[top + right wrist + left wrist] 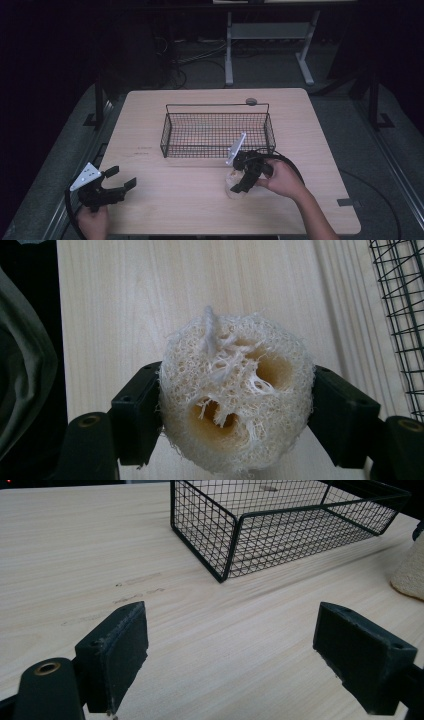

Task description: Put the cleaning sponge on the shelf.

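A pale, round loofah sponge [235,395] with hollow chambers sits between the jaws of my right gripper [236,420], which press on both of its sides. In the high view, this gripper [241,181] holds the loofah [231,186] low over the wooden table [175,210], just in front of a black wire basket [215,149]. My left gripper [122,176] rests at the table's front left corner. Its jaws stand wide open around bare wood [230,650]. The loofah's edge [410,572] shows at the right in the left gripper view.
The wire basket [280,535] stands in the middle of the table, and I see nothing in it. Its mesh wall [400,315] lies close on the right in the right gripper view. Dark floor, cables and a table frame [270,35] lie beyond.
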### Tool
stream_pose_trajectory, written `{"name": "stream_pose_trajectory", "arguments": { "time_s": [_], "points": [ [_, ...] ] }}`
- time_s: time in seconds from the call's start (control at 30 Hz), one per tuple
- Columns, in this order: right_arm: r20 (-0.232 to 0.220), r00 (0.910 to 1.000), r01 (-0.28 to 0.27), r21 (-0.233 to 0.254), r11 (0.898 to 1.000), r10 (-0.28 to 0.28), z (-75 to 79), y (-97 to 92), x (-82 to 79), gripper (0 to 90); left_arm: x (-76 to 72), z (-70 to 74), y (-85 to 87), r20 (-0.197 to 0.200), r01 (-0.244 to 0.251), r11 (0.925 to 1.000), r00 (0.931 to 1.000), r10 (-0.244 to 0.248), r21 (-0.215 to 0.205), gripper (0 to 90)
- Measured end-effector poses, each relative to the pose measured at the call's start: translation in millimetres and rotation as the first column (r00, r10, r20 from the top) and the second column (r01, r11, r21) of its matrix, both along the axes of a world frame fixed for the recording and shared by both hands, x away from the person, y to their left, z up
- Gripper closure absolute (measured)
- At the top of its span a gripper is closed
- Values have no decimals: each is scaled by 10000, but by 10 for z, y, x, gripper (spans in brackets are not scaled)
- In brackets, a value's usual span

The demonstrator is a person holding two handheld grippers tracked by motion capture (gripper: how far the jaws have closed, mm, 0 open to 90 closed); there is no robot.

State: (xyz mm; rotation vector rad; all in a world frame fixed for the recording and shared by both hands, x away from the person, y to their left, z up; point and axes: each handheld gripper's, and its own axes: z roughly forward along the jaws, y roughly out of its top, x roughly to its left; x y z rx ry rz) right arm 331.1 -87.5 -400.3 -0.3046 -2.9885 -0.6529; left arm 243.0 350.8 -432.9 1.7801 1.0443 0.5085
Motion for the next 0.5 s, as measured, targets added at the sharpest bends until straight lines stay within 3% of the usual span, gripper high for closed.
{"name": "stream_pose_trajectory", "arguments": {
  "time_s": [0.5],
  "points": [
    [107, 9999, 36, 200, 9998, -38, 110, -50, 8, 284, -1, 2, -1, 6, 12, 10000, 10000, -12, 20, 138]
  ]
}}
